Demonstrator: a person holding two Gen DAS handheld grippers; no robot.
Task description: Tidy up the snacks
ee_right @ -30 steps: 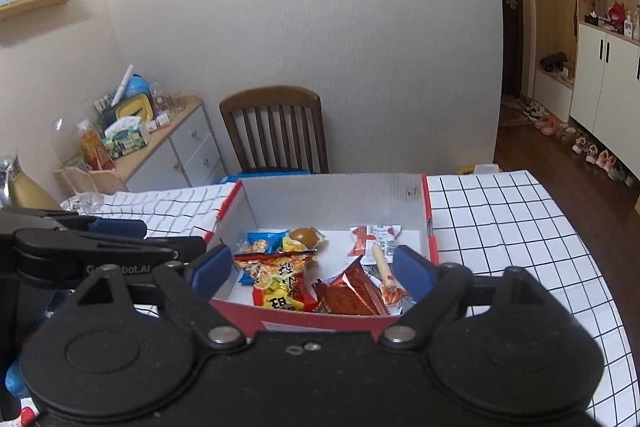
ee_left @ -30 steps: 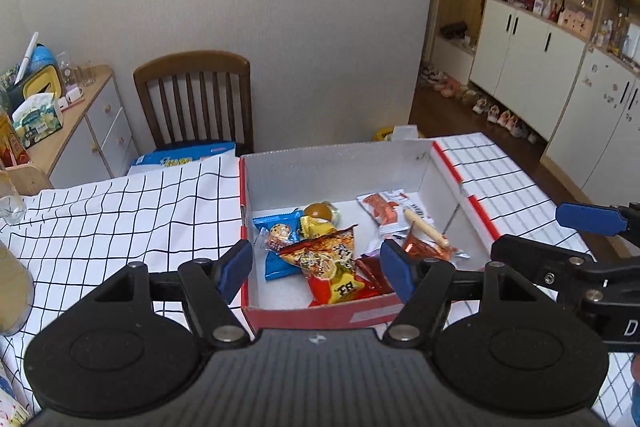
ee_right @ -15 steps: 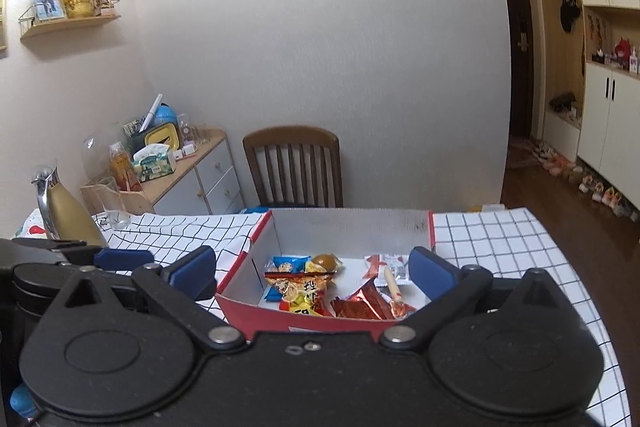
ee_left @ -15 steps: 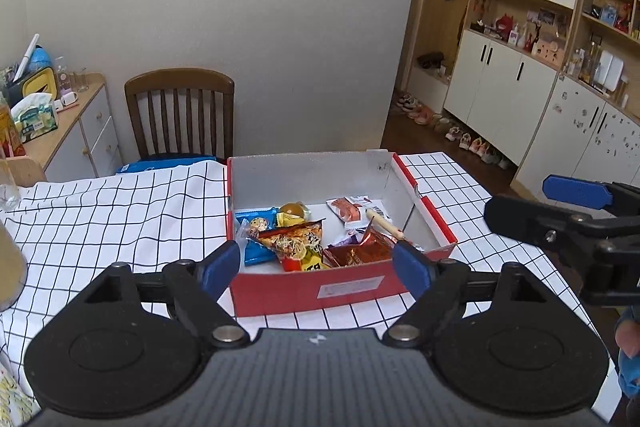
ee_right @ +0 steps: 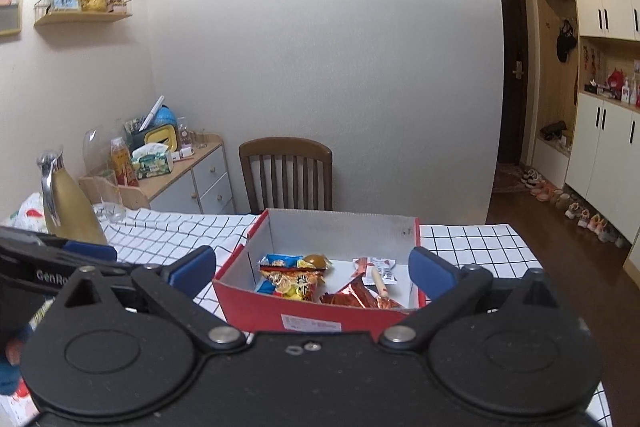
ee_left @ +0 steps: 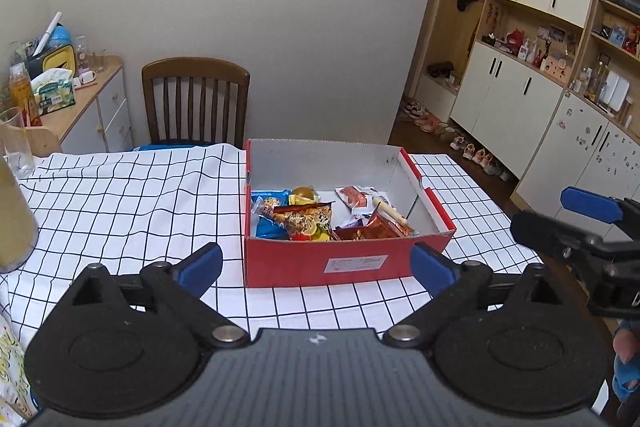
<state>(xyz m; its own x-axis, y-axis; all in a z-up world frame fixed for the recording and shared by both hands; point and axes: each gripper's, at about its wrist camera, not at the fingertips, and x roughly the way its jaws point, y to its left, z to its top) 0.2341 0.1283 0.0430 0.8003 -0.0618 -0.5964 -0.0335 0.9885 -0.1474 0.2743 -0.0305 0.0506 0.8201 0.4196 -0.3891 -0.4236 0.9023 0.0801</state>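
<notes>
While the left gripper hangs back with jaws opening on nothing, the red box sits dead ahead on the checked surface, snacks piled inside, long side facing both grippers. Right gripper: jaws released, empty, looking slightly nearer the box.

Plenty of bare checked white tablecloth left of the open-topped red cardboard box, so passing there is easy. A gold metal jug and clear drinking glass crowd the far left edge, brown wooden chair blocks behind
</notes>
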